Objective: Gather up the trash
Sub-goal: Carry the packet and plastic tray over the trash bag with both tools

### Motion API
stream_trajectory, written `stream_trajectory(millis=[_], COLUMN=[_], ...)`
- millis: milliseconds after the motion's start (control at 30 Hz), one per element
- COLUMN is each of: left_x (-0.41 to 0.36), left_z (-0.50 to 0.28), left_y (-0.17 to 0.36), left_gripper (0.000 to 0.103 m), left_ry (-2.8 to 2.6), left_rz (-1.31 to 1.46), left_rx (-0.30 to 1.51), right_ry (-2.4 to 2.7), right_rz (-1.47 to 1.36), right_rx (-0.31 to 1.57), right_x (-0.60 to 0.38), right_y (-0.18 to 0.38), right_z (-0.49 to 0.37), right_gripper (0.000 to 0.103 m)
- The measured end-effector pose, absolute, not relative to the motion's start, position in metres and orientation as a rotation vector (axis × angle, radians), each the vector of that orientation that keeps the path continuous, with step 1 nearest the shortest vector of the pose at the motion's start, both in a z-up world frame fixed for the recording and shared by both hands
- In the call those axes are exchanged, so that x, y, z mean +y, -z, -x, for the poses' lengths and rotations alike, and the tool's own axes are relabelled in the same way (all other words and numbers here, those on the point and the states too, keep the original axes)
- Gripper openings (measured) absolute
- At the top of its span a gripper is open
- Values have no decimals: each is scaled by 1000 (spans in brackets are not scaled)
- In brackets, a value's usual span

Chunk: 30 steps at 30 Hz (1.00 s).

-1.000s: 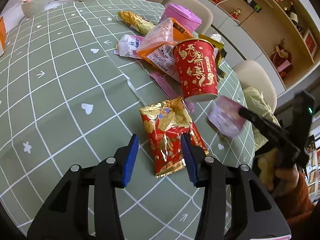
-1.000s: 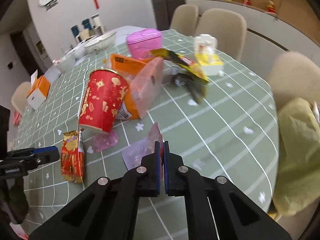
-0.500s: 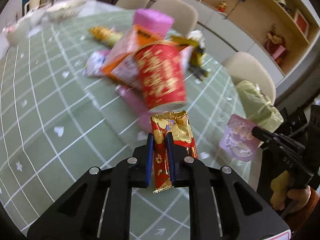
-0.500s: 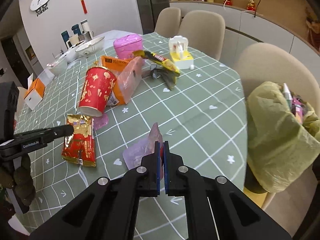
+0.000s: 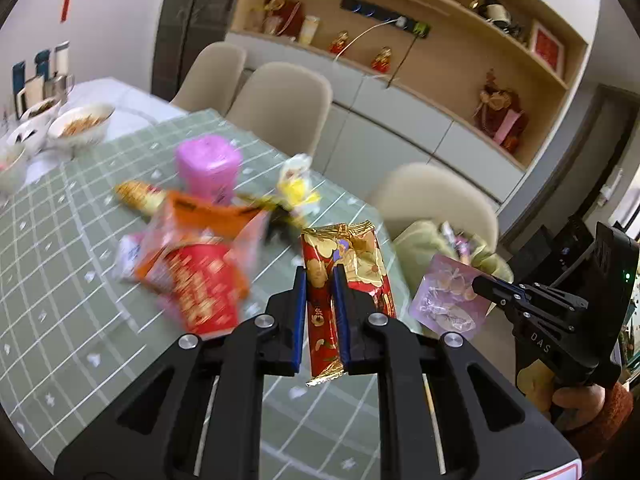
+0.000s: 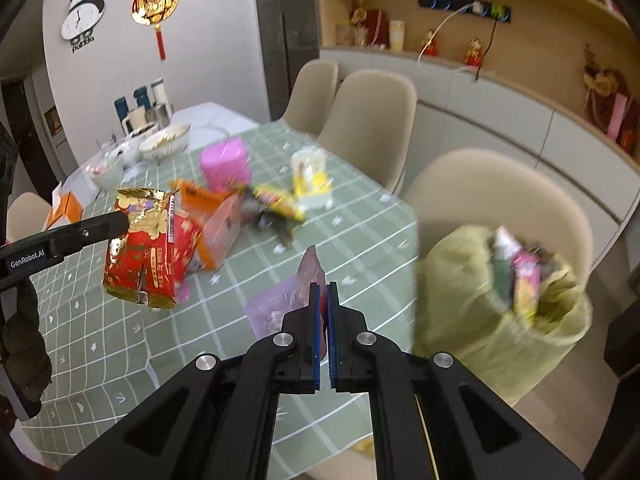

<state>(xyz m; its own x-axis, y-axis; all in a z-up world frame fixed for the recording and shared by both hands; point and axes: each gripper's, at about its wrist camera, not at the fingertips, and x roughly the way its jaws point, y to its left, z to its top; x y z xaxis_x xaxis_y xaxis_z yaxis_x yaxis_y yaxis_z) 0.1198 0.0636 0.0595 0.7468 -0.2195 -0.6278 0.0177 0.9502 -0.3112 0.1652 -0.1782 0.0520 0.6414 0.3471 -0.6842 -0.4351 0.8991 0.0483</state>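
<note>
My left gripper (image 5: 320, 276) is shut on a red and gold snack packet (image 5: 344, 268), lifted off the green checked tablecloth (image 5: 60, 280); the right wrist view shows the same packet (image 6: 148, 248) hanging in the air. A thin pink clear wrapper (image 6: 276, 308) is pinched in my shut right gripper (image 6: 323, 292); from the left wrist that wrapper (image 5: 448, 300) shows at the right. A green-yellow trash bag (image 6: 492, 320), stuffed with wrappers, sits on a beige chair right of the table. More trash lies on the table: a red paper cup (image 5: 200, 288), an orange bag (image 5: 200, 216), a yellow-black wrapper (image 6: 276, 200).
A pink box (image 5: 208, 168), a yellow-white item (image 6: 312, 178), bowls (image 5: 82, 124) and cups stand farther back on the table. Beige chairs (image 6: 368, 120) line its far side. A sideboard with shelves (image 5: 440, 60) runs along the wall. A hand in a rust sleeve (image 5: 588, 408) grips the right tool.
My left gripper closed on the red and gold packet and lifted it off the table. The right gripper rose with the pink wrapper, and the trash bag came into view on the right.
</note>
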Motion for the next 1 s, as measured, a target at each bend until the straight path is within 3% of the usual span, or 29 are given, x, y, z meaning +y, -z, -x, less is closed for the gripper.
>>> stream_trajectory(millis=[567,1000], left_x=[-68,-173], left_z=[-212,-297], left_y=[-112,-93], left_gripper=[13,13], left_ry=[308,408], left_rz=[221,211], left_rx=[646,698], right_ry=[-305,-191], right_rz=[50,29], right_rx=[601,584], right_x=[-311,-416], right_y=[-103,-102], right_z=[-215,-268], right_gripper=[5,5])
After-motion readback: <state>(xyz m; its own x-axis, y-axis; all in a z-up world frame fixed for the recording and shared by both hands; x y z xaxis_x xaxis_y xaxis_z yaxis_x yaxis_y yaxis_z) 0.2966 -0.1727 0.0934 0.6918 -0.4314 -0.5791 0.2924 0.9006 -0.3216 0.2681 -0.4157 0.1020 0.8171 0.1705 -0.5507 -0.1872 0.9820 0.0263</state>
